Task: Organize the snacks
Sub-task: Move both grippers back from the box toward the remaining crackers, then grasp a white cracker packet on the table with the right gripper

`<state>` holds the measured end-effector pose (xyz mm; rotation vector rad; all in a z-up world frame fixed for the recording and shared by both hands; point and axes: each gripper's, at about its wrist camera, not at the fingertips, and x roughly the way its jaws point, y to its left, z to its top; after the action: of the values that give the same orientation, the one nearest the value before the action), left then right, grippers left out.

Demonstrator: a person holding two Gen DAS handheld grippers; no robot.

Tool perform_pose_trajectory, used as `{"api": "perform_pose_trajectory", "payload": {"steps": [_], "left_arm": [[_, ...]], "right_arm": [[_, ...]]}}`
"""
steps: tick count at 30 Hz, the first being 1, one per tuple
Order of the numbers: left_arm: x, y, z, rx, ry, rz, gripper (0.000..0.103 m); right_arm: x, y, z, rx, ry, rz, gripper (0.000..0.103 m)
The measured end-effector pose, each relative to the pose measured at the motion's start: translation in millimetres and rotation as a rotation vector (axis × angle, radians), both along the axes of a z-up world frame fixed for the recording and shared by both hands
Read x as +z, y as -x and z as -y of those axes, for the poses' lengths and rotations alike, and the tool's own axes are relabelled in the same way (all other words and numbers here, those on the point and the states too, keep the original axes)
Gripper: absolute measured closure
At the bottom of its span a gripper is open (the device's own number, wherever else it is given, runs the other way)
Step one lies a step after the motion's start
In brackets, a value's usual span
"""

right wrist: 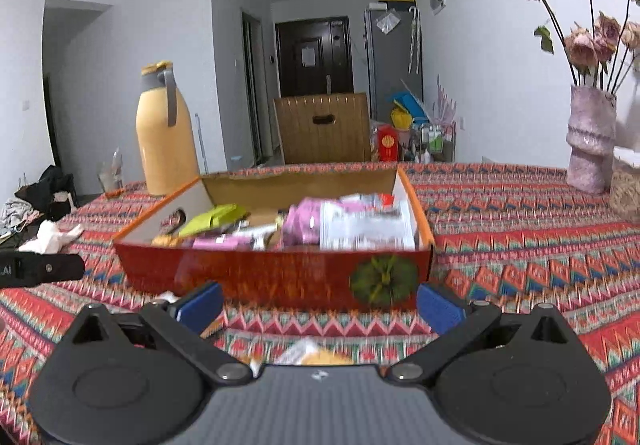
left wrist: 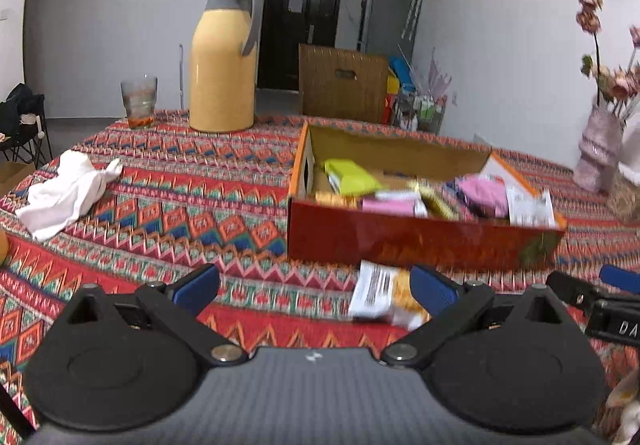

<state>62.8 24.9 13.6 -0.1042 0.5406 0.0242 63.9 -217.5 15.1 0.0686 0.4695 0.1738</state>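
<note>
Your left gripper (left wrist: 314, 287) and right gripper (right wrist: 320, 303) both have jaws wide open, holding nothing. The red box (right wrist: 276, 275) holds snack packets; one yellow-white packet (left wrist: 386, 299) lies on the tabletop (left wrist: 200, 181) before it.

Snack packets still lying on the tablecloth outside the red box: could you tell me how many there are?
1: a white-and-yellow packet lies before the red box, by the open left gripper. The open right gripper hovers above it. Others may be hidden.
</note>
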Motion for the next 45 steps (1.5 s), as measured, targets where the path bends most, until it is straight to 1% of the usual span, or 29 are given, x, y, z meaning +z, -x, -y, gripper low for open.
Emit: {"api": "perform_pose_trajectory", "payload": {"steps": [6,11,16,24,29,32,34,37,40,42,45], "left_arm": [[-21,14,-1,-0.023,-0.008,-0.027,0.000],[-36,11,-3,-0.030,0.014,-0.049,0.000],[-40,14,-2,-0.052,0.024,-0.031,0.000],[-41,13,-1,-0.053,0.033,-0.034,0.000],[-42,12,-2,-0.050,0.041,-0.041,0.000],[-42,12,-2,-0.048,0.044,-0.045,0.000],[-42,11,-2,-0.045,0.043,-0.046,0.000],[-43,10,-2,-0.039,0.046,-0.048,0.000],[-43,10,-3,-0.034,0.049,-0.050,0.000],[-43,10,-3,-0.032,0.051,-0.052,0.000],[-44,10,-4,-0.032,0.054,-0.053,0.000]], "right_arm": [[-14,18,2,0.004,-0.006,-0.042,0.000],[-23,24,3,0.001,-0.026,-0.071,0.000],[-30,30,1,-0.003,-0.023,-0.094,0.000],[-35,30,1,-0.005,-0.015,-0.114,0.000],[-33,19,1,-0.012,0.023,-0.110,0.000],[-34,4,1,-0.009,0.092,-0.131,0.000],[-36,-5,0,0.016,0.148,-0.146,0.000],[-41,-21,-3,0.065,0.198,-0.191,0.000],[-48,-37,-7,0.114,0.199,-0.239,0.000],[-52,-47,-8,0.142,0.165,-0.259,0.000],[-54,-58,-8,0.149,0.133,-0.270,0.000]]}}
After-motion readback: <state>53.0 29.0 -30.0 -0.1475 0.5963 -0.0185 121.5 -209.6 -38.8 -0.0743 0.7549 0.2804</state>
